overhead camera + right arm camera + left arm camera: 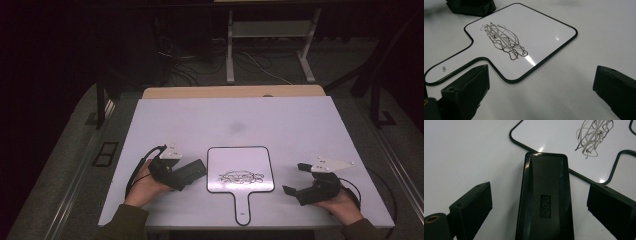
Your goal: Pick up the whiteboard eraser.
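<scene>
A small paddle-shaped whiteboard (241, 169) lies flat on the white bench (280, 125), near the person's edge, its handle pointing back toward the person. A tangle of dark scribble (504, 41) sits on the lower half of its writing face.

The left gripper (539, 202) rests on the bench just left of the whiteboard. Between its jaws lies a black eraser (546, 197) — a long block with a moulded logo on top, its far end close to the board's black rim. The jaws stand wide, with bench showing on both sides of the eraser, so the pads do not press on it; the gripper is open around it, not holding it.

The right gripper (541, 92) lies on the bench to the right of the whiteboard, apart from it — its jaws spread wide with only bare bench between them, pointed toward the board's corner and handle. Each gripper sits in a hand, the left hand (145, 187) and the right hand (342, 205) coming in from the near edge.
</scene>
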A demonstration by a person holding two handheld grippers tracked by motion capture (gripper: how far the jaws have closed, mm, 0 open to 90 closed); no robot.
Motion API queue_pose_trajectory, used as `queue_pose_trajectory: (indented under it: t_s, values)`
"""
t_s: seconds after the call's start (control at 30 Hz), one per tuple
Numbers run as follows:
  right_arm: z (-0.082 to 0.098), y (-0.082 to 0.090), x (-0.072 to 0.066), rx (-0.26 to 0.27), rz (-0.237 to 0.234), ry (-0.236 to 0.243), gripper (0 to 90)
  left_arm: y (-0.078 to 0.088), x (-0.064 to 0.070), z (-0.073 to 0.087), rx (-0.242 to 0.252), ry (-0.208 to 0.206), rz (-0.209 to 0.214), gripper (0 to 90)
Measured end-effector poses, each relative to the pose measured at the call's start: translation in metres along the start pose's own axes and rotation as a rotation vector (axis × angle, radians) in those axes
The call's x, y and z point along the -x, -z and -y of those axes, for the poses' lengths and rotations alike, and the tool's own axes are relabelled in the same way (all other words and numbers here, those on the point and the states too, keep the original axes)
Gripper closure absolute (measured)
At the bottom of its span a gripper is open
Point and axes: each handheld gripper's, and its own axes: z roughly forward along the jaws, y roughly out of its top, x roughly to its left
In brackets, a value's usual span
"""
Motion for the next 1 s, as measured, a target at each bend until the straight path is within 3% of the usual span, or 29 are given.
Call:
queue_pose_trajectory:
  t_s: [0.13, 0.57, 1.0]
  values:
    - [0.0, 0.0, 0.0, 0.0, 0.001, 0.0, 0.0, -0.001, 0.001, 0.001, -0.023, -0.022, 0.017, 13.9]
    - [0.001, -0.001, 0.0, -0.008, -0.003, 0.003, 0.0, -0.009, 0.003, 0.002, -0.061, -0.035, 0.022, 20.0]
    - [0.001, -0.003, -0.001, -0.021, -0.012, 0.007, 0.0, -0.011, 0.004, 0.002, -0.079, -0.046, 0.026, 32.9]
